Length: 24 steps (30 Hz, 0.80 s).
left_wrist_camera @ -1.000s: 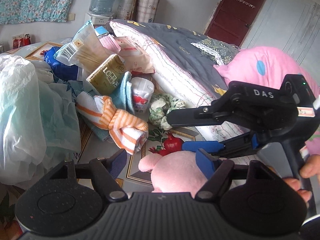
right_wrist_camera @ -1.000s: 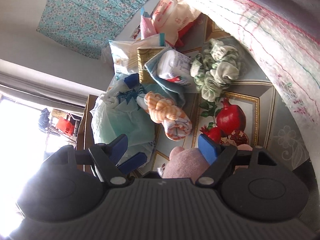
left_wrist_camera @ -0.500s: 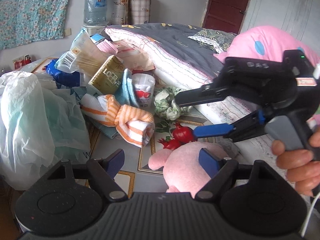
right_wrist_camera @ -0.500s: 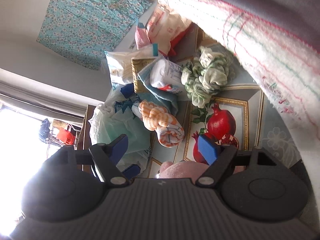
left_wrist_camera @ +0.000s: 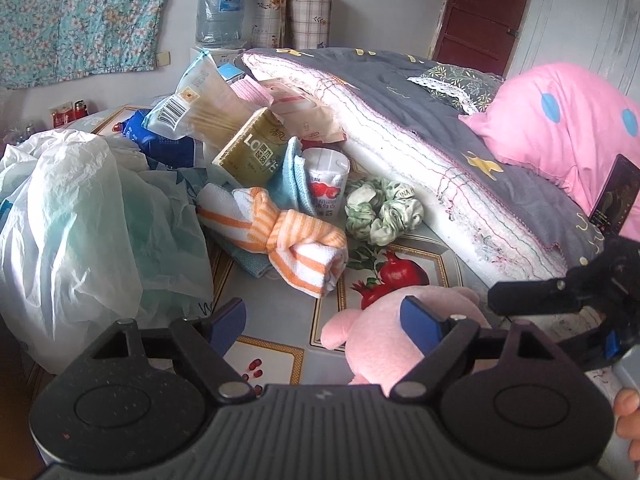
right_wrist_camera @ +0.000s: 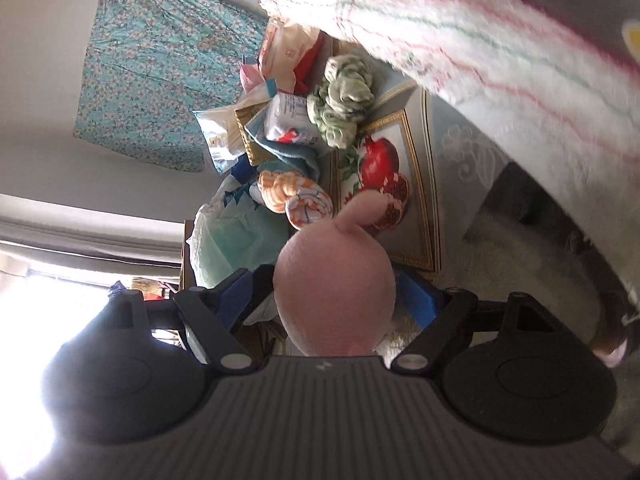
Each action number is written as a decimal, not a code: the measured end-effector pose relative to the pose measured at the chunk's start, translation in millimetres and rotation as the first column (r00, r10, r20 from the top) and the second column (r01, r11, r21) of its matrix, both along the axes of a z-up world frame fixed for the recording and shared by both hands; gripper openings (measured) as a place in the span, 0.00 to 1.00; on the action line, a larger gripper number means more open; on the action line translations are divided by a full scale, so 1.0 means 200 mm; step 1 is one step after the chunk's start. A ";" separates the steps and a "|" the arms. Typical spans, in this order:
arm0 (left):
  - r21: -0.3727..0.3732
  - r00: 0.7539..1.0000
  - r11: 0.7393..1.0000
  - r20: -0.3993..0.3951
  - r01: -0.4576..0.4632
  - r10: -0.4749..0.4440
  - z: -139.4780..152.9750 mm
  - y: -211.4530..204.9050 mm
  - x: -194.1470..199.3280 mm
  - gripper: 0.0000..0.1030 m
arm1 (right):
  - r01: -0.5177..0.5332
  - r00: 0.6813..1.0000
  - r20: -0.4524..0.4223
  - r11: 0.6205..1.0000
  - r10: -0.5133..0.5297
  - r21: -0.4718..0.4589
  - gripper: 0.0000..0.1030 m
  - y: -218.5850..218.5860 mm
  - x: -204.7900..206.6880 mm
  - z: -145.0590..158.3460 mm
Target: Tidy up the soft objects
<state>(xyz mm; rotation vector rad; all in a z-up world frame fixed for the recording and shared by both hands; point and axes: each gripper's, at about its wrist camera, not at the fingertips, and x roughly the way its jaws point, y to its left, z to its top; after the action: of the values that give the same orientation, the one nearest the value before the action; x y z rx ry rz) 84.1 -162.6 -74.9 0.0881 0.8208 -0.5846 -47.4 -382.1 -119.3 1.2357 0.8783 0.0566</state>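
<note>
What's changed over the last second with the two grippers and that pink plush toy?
The right gripper pulled back from above the round pink plush toy and now straddles it, jaws open. The left gripper has just been opening, nothing between its fingers. The knotted orange-striped towel and green scrunchie stayed put.

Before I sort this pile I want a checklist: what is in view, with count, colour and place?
plush toy: one, pink, nearest on the tabletop, between the right gripper's fingers
knotted towel: one, orange and white stripes, centre
scrunchies: at least two, green and white, against the quilt
cloth: one, light blue, behind the towel
tissue pack: one, white with red print, upright
box: one, olive gold, tilted
plastic bags: several, white and pale green, left
quilt: one, grey with white underside, right
pillow: one, pink with blue dots, far right
water jug: one, clear blue, by the wall
left gripper: open, empty
right gripper: open around the plush toy
hand: holds the right gripper
</note>
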 end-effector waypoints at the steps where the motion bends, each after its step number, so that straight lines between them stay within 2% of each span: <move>1: -0.001 1.000 1.000 -0.004 -0.003 0.003 0.00 0.00 0.01 0.84 | -0.007 1.000 -0.004 1.000 0.007 0.017 0.78 0.02 0.00 -0.02; 5: 0.007 1.000 1.000 -0.008 -0.019 0.019 0.00 0.01 0.02 0.84 | -0.045 0.999 -0.003 0.999 0.046 0.024 0.78 0.09 0.03 -0.06; 9: 0.011 0.999 0.999 -0.009 -0.036 0.036 0.00 0.01 0.02 0.83 | -0.066 0.998 -0.018 0.998 0.066 -0.008 0.67 0.12 0.08 -0.06; 13: 0.022 0.999 0.999 0.003 -0.038 0.038 0.03 0.02 0.01 0.83 | -0.049 0.998 -0.043 0.999 0.049 0.007 0.64 0.10 0.10 -0.05; 16: 0.003 1.000 1.000 0.005 -0.025 0.025 0.06 0.05 -0.01 0.83 | -0.032 0.998 -0.057 0.999 0.032 -0.010 0.64 0.08 0.11 -0.02; 19: -0.017 1.000 1.000 0.006 0.021 -0.021 0.09 0.06 -0.04 0.83 | -0.013 0.997 -0.077 1.000 0.011 -0.019 0.64 0.04 0.14 0.00; 24: -0.031 0.989 0.988 0.012 0.150 -0.150 0.12 0.04 -0.13 0.83 | -0.015 0.994 -0.108 0.999 0.011 -0.040 0.66 0.01 0.22 0.02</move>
<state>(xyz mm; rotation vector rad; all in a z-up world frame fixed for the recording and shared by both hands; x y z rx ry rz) 57.5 -155.6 -51.4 0.1247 0.7996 -0.7382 -4.1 -380.6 -115.4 1.2036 0.9763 -0.0174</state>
